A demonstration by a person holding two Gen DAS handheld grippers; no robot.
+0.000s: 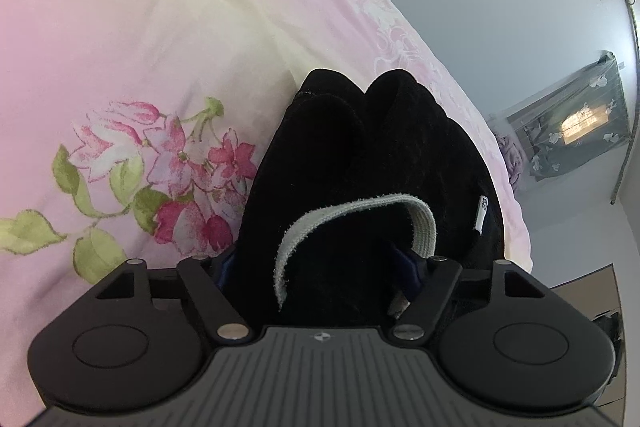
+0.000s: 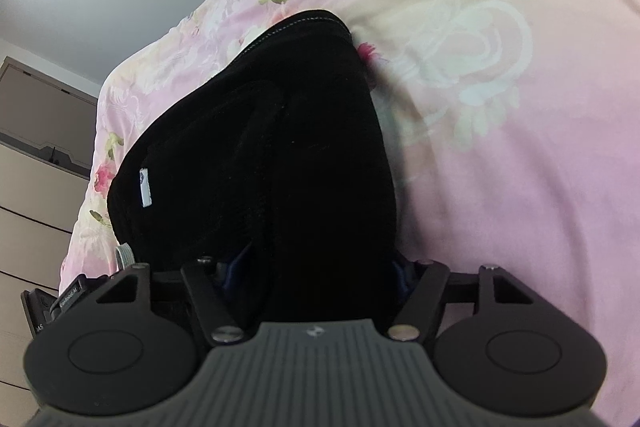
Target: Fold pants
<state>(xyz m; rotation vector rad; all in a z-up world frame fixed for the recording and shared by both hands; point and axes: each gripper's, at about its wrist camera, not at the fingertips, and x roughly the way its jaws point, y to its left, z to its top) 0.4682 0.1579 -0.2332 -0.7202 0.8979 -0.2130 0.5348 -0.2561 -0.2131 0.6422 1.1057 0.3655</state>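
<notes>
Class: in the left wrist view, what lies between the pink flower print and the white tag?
The black pants, bunched on the bedspread, fill that stretch between flower print and tag.

1. Pants [image 1: 352, 167]: black, with a pale grey waistband strip [image 1: 356, 223] and small white tag [image 1: 481, 213].
2. Bedsheet [image 1: 120, 47] beyond the gripper: pink and cream, printed with magenta flowers [image 1: 180, 163] and green leaves.
3. Wall [image 1: 500, 7]: grey.

Left claw [image 1: 320, 275] grips bunched black pants [image 1: 360, 163], grey waistband [image 1: 360, 211] curling out, over the pink floral bedspread [image 1: 120, 67].
</notes>
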